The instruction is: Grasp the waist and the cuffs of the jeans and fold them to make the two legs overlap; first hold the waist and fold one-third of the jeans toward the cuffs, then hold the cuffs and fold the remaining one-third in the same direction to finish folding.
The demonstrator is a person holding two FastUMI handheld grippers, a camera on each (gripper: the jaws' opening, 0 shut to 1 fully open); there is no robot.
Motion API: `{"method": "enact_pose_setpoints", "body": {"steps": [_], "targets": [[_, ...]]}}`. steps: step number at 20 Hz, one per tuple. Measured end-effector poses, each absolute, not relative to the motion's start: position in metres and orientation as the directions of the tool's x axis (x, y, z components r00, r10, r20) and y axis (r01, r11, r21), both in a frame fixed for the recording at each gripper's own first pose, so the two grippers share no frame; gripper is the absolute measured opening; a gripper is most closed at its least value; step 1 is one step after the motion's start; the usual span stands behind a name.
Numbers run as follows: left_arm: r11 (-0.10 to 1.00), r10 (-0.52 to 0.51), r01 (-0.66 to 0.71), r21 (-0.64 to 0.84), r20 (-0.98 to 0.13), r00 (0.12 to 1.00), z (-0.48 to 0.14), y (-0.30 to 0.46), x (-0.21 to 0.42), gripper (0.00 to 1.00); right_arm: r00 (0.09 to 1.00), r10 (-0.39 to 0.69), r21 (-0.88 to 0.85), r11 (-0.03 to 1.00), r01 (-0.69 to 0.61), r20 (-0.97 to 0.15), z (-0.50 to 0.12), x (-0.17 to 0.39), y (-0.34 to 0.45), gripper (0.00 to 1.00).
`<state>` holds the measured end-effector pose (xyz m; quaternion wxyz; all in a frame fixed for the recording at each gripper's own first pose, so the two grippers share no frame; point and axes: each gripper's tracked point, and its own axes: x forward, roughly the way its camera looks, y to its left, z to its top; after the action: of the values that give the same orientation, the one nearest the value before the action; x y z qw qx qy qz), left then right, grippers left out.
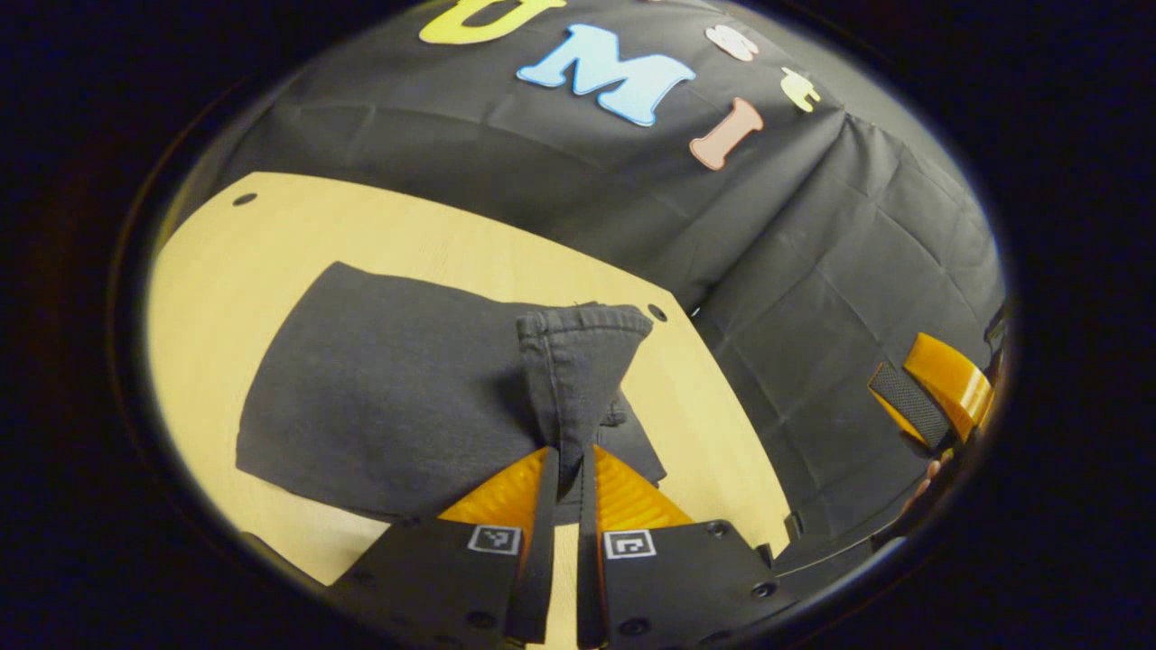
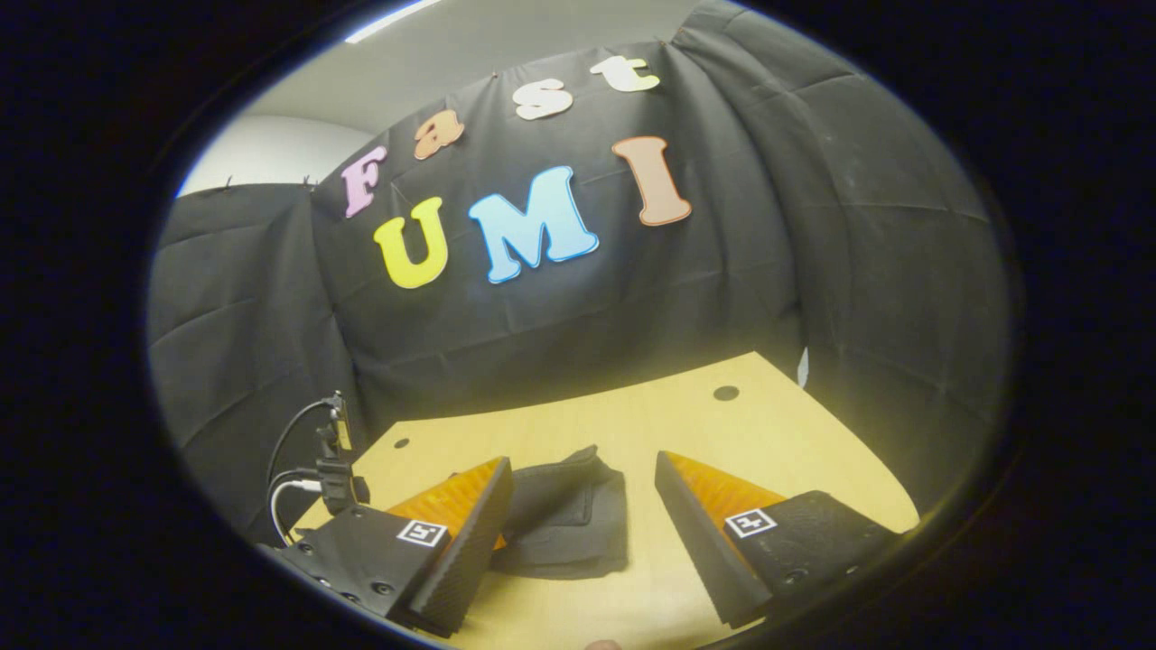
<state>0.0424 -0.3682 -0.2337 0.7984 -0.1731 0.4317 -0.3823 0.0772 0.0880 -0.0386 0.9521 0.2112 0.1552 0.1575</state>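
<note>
The dark jeans (image 1: 388,397) lie folded flat on the wooden table (image 1: 271,235). One hemmed end of them (image 1: 582,348) stands lifted off the stack, and my left gripper (image 1: 569,456) is shut on the cloth just below that hem. In the left gripper view my right gripper (image 1: 926,393) hangs far to the right, off the table's side, with a fingertip of a hand under it. In the right gripper view my right gripper (image 2: 582,460) is open wide above the table (image 2: 768,442), apart from the jeans (image 2: 569,519), which lie as a dark bundle ahead between its fingers.
Black cloth walls close in the table on the far sides. A small device with black and white cables (image 2: 330,465) hangs at the table's left corner. Round holes (image 2: 725,393) mark the table's corners. Bare wood lies around the jeans.
</note>
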Motion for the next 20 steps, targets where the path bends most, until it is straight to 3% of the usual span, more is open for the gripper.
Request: {"method": "enact_pose_setpoints", "body": {"steps": [1,2,4,7,9,13,15,16,18,19,20], "targets": [[0.658,-0.752,0.479,-0.582,-0.544,0.372,-0.221,-0.368,0.045,0.22,0.901,0.372,0.444,0.862,-0.246,-0.223,-0.038,0.078,0.084,0.95],[0.682,-0.731,0.492,-0.542,-0.530,0.429,-0.207,-0.366,0.048,0.41,0.903,0.372,0.428,0.867,-0.255,-0.216,-0.037,0.079,0.080,0.95],[0.720,-0.693,0.516,-0.464,-0.471,0.545,-0.168,-0.356,0.055,0.48,0.915,0.351,0.361,0.894,-0.265,-0.198,-0.034,0.082,0.068,0.95],[0.804,-0.591,0.496,-0.327,-0.356,0.723,-0.104,-0.317,0.069,0.93,0.941,0.300,0.242,0.935,-0.258,-0.158,-0.025,0.081,0.054,0.95],[0.849,-0.522,0.465,-0.252,-0.255,0.814,-0.059,-0.287,0.079,0.93,0.959,0.258,0.186,0.954,-0.234,-0.115,-0.011,0.078,0.046,0.95],[0.899,-0.429,0.405,-0.167,-0.150,0.891,-0.007,-0.244,0.094,0.92,0.973,0.225,0.128,0.967,-0.218,-0.043,0.013,0.074,0.047,0.95],[0.923,-0.381,0.367,-0.117,-0.145,0.913,-0.003,-0.225,0.100,0.92,0.975,0.220,0.112,0.970,-0.216,-0.019,0.023,0.074,0.049,0.91],[0.929,-0.368,0.356,-0.099,-0.146,0.918,-0.005,-0.218,0.104,0.93,0.975,0.221,0.108,0.970,-0.218,-0.017,0.023,0.075,0.050,0.95],[0.929,-0.369,0.358,-0.094,-0.154,0.917,-0.005,-0.216,0.106,0.97,0.979,0.202,0.109,0.974,-0.199,-0.022,0.020,0.076,0.049,0.92],[0.928,-0.370,0.359,-0.097,-0.170,0.913,-0.006,-0.213,0.106,0.92,0.982,0.187,0.117,0.976,-0.182,-0.030,0.018,0.077,0.046,0.92],[0.928,-0.371,0.358,-0.101,-0.182,0.911,-0.011,-0.211,0.105,0.95,0.983,0.179,0.120,0.978,-0.173,-0.040,0.014,0.076,0.046,0.92]]}}
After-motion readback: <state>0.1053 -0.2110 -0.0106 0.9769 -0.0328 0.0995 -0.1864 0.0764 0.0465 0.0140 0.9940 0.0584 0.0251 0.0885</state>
